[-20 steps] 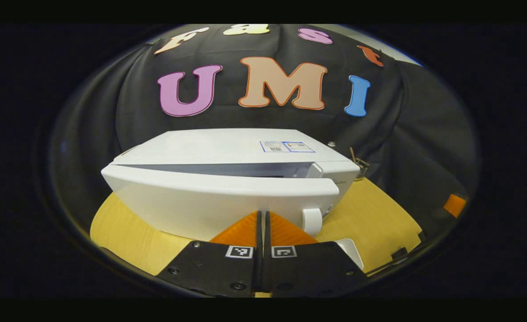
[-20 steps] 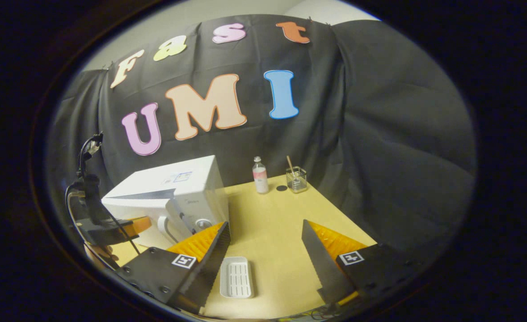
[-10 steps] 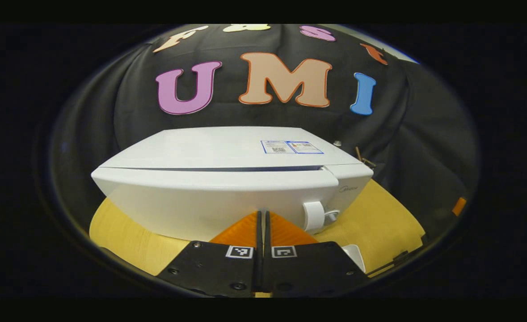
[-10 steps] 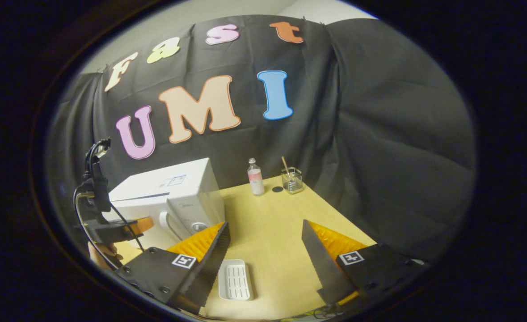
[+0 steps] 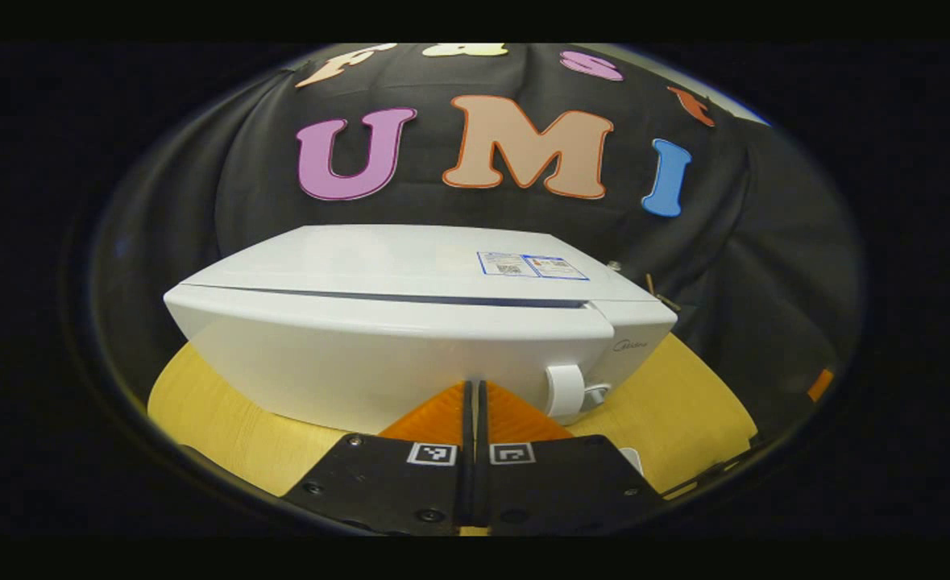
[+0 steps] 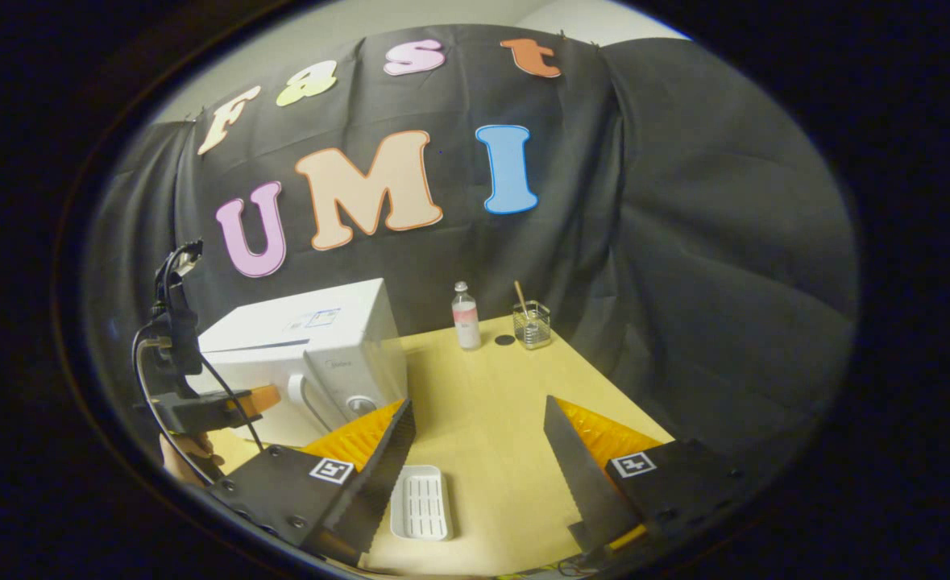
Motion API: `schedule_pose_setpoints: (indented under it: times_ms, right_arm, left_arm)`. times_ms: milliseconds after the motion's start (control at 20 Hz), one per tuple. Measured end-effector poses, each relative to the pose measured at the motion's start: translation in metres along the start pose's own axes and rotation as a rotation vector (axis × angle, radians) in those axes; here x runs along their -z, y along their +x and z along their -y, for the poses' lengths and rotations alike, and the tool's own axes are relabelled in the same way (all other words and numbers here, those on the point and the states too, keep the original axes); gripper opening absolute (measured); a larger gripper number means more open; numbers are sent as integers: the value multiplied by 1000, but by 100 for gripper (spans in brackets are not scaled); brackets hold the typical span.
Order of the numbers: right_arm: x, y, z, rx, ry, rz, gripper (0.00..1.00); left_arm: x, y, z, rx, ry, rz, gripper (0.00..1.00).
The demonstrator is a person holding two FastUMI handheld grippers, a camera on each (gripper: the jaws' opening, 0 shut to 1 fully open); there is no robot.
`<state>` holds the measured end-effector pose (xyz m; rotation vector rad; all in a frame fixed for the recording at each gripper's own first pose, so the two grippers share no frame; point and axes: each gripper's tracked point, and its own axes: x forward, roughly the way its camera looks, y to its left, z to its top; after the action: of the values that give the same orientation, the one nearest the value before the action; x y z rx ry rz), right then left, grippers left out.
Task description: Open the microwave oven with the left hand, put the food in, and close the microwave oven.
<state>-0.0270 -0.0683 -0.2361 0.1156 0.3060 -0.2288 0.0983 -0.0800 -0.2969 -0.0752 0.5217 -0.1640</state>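
Observation:
The white microwave (image 5: 410, 322) stands on the wooden table (image 5: 233, 427), its door nearly flush with only a thin dark line along the top edge. Its handle (image 5: 565, 391) is at the door's right end. My left gripper (image 5: 475, 387) is shut with nothing between its fingers, and its tips are at the door's lower front, left of the handle. In the right gripper view, the left gripper (image 6: 261, 396) points at the microwave (image 6: 313, 338) door. My right gripper (image 6: 479, 407) hovers open over the table, above a white ridged tray (image 6: 420, 503).
A small bottle (image 6: 465, 316), a glass jar with a stick (image 6: 531, 324) and a small black disc (image 6: 504, 340) stand at the table's far edge. A hand (image 6: 184, 459) holds the left gripper. Bare tabletop (image 6: 491, 387) lies right of the microwave.
The microwave door has swung from ajar to almost flush, the gap at its top narrowing to a thin line, with the shut left gripper following it. The right gripper stayed open in place.

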Motion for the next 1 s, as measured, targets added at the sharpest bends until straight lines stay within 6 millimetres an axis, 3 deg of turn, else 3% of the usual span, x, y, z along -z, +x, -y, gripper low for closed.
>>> schedule_pose_setpoints:
  times_ms: [350, 500, 700, 1000]
  right_arm:
    - [-2, 6, 0, -5, -11, -2, 92]
    - [-1, 6, 1, -2, -14, -7, 92]
    - [2, -7, 0, -8, -22, -23, 92]
    - [3, -15, 2, -12, -25, -25, 92]
  left_arm:
    - [-3, 3, -2, -15, -10, 14, 1]
    - [-5, 13, -3, 11, -42, 9, 1]
    - [14, 19, 9, 65, -131, -75, 1]
    - [12, 11, 7, 37, -104, -72, 1]
